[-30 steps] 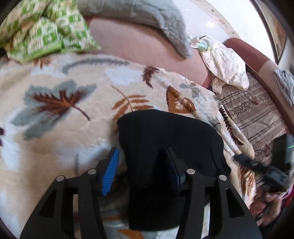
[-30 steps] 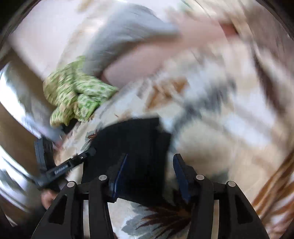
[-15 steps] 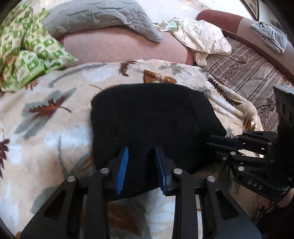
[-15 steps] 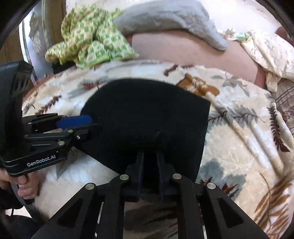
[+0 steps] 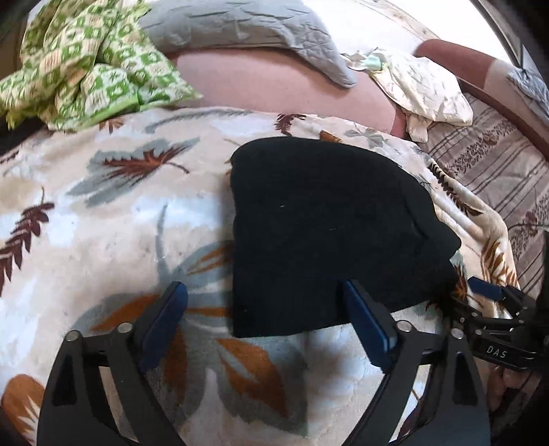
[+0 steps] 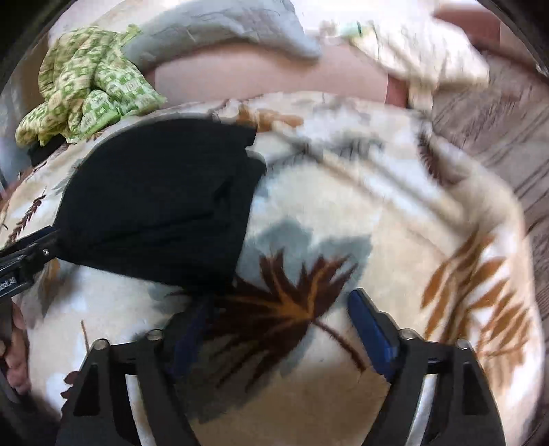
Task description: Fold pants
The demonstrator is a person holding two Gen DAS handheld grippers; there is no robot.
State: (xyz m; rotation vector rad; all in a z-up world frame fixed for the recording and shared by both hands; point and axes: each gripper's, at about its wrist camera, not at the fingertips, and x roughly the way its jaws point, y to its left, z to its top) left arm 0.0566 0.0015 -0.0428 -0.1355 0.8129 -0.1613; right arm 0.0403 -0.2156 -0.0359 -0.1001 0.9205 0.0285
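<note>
open blanket [image 5: 103,240] left of folded pants [image 5: 326,223], green cloth [image 5: 85,61] heaped behind

A home living room: a sofa [image 5: 260,79] draped with a leaf-print blanket [image 5: 103,219] and strewn cloths.

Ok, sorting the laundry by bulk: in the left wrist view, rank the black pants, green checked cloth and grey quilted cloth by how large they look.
1. black pants
2. green checked cloth and grey quilted cloth: alike, both lie farther off and are cut by the frame, so unranked.

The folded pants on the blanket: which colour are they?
Plain black pants; the left wrist view shows them best.
</note>
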